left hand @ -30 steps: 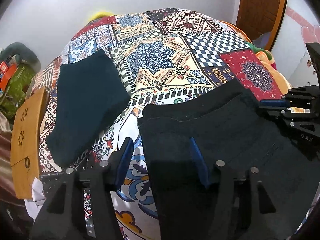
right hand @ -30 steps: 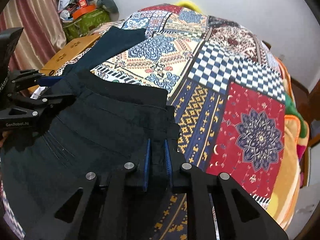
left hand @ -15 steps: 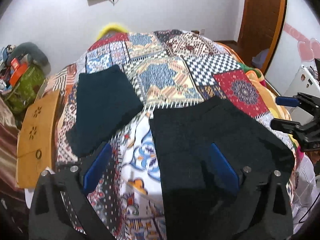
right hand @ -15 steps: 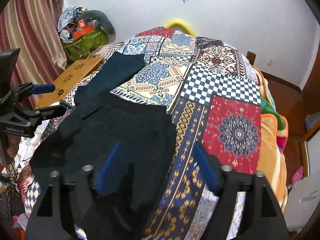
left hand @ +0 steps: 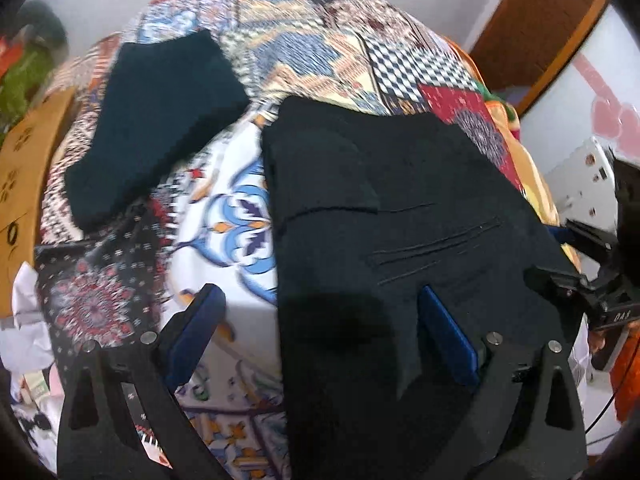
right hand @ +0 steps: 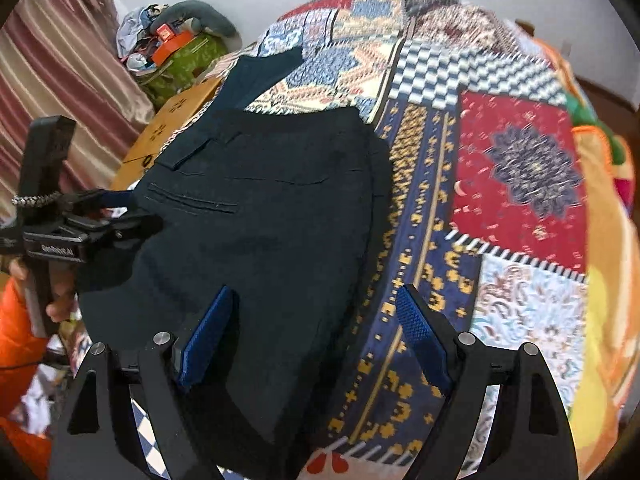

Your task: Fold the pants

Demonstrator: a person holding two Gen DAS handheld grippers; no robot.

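Black pants (left hand: 380, 208) lie flat on a patterned bedspread (left hand: 240, 216), back pocket seams showing. They also show in the right wrist view (right hand: 264, 208). My left gripper (left hand: 320, 332) is open and empty above the pants' near left edge. My right gripper (right hand: 316, 340) is open and empty above the pants' near right edge. Each gripper shows at the side of the other's view: the right one in the left wrist view (left hand: 592, 264) and the left one in the right wrist view (right hand: 96, 220).
A folded dark teal garment (left hand: 160, 120) lies on the bed beyond the pants, to the left. A wooden board (left hand: 24, 160) stands by the bed's left side. A green bag with clutter (right hand: 180, 60) sits by the striped curtain (right hand: 60, 68). A wooden door (left hand: 532, 28) is at the far right.
A second ago my right gripper was shut on the pants' edge; it has let go and opened. Both grippers lifted back, then came down closer over the pants.
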